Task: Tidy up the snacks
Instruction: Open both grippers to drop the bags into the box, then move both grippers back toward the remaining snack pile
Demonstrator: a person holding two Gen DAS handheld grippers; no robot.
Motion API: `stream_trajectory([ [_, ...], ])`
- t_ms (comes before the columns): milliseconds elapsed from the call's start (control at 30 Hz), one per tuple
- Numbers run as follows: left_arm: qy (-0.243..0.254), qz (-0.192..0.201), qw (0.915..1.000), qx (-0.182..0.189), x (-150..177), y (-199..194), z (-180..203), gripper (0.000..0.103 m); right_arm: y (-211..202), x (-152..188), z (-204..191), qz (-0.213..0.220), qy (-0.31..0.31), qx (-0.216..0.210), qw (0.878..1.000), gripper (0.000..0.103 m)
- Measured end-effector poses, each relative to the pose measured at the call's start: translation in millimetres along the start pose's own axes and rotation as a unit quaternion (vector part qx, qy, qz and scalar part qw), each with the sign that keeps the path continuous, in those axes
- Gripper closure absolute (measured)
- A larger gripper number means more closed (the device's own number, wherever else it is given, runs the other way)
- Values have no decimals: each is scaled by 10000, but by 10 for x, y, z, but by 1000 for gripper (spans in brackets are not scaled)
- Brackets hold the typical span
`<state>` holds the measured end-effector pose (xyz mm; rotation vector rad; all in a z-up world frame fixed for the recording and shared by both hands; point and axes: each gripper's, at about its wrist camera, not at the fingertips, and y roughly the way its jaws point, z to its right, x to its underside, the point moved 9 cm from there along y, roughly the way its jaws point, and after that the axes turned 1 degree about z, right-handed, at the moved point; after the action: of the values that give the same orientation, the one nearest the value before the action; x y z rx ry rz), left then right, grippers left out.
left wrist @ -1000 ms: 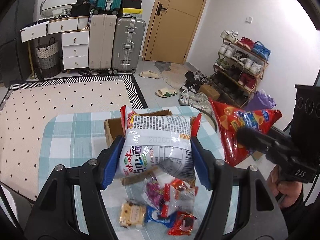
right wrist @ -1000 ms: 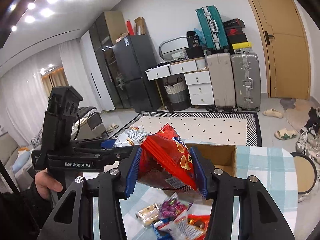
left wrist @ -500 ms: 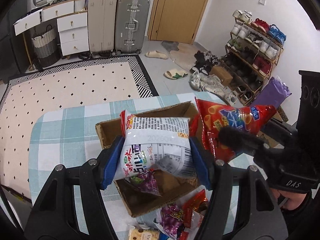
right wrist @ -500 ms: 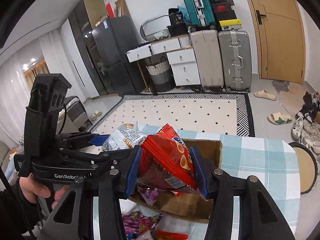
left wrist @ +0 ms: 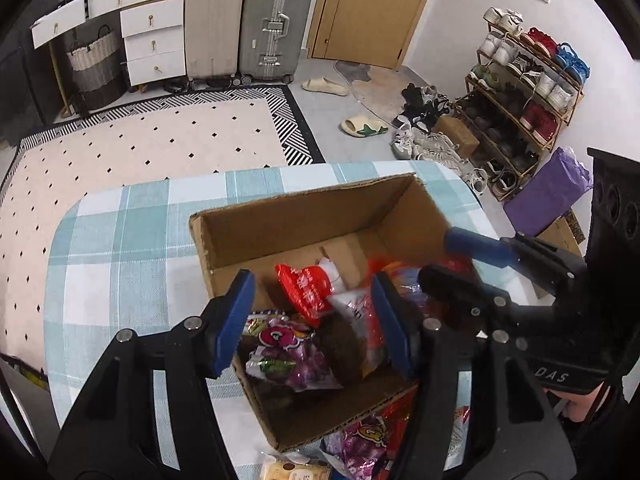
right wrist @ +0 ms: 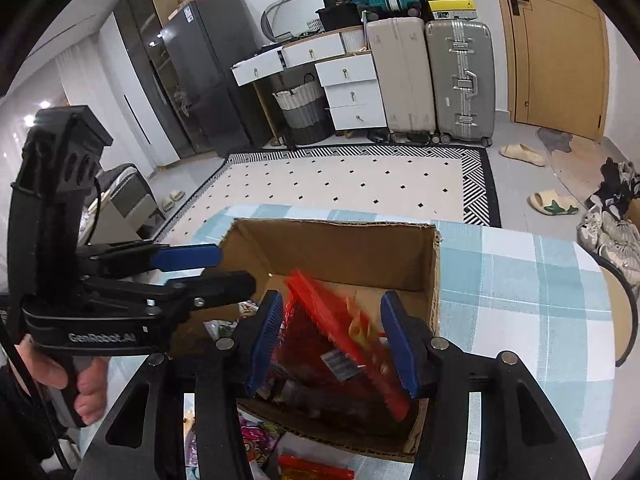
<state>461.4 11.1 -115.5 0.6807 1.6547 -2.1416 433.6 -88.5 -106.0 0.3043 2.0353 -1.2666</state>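
An open cardboard box (left wrist: pixel 304 220) (right wrist: pixel 332 240) stands on the teal checked table (left wrist: pixel 120 264). My left gripper (left wrist: pixel 314 320) hangs over its near end, open. The white-and-red bag (left wrist: pixel 316 294) lies tilted in the box below, clear of the left pad. A purple pack (left wrist: pixel 292 360) lies beside it. My right gripper (right wrist: pixel 334 338) is over the box too, and its jaws are opening. The red chip bag (right wrist: pixel 340 344) is blurred between them, slipping down. Each gripper shows in the other's view: the right gripper (left wrist: pixel 438 258), the left gripper (right wrist: pixel 236 270).
Several loose snack packs (left wrist: pixel 368 436) (right wrist: pixel 256 444) lie on the table in front of the box. A hand (right wrist: pixel 80 388) holds the left tool. Beyond the table are a dotted rug (left wrist: pixel 140 148), suitcases (right wrist: pixel 460 80) and a shoe rack (left wrist: pixel 520 92).
Both grippers came down over the box. The white-and-red bag no longer spans the left pads and sits in the box. The red bag has gone blurred and loose between the right pads.
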Motion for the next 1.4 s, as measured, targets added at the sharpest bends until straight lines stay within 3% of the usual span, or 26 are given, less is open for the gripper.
stream_trajectory([
  [133, -106, 115, 9998, -93, 105, -137, -76, 37, -172, 18, -5, 213, 98, -23, 9997, 48],
  [300, -53, 553, 9979, -321, 271, -522, -36, 24, -551, 107, -109, 465, 165, -163, 9986, 36],
  [433, -9, 883, 9954, -362, 402, -903, 94, 23, -906, 216, -261, 709, 124, -194, 9972, 35],
  [600, 126, 1335, 9898, -481, 568, -1490, 252, 20, -1361, 369, -530, 1083, -1, -276, 9937, 17],
  [833, 219, 1827, 9809, -629, 872, -2165, 477, 8, -1874, 669, -1027, 1440, -457, -483, 9873, 9],
  [933, 219, 2022, 9771, -628, 1067, -2404, 551, 1, -2105, 860, -1260, 1670, -698, -774, 9804, 4],
  [1167, 155, 2235, 9719, -717, 1639, -2788, 602, 1, -2476, 1352, -1507, 2197, -778, -540, 9710, 1],
  [1300, 3, 2423, 9674, -731, 1996, -2914, 544, 1, -2542, 1640, -1511, 2223, -749, -294, 9717, 1],
  [1400, -79, 2517, 9648, -751, 2248, -2961, 501, 1, -2504, 1829, -1466, 2054, -653, -358, 9758, 1],
])
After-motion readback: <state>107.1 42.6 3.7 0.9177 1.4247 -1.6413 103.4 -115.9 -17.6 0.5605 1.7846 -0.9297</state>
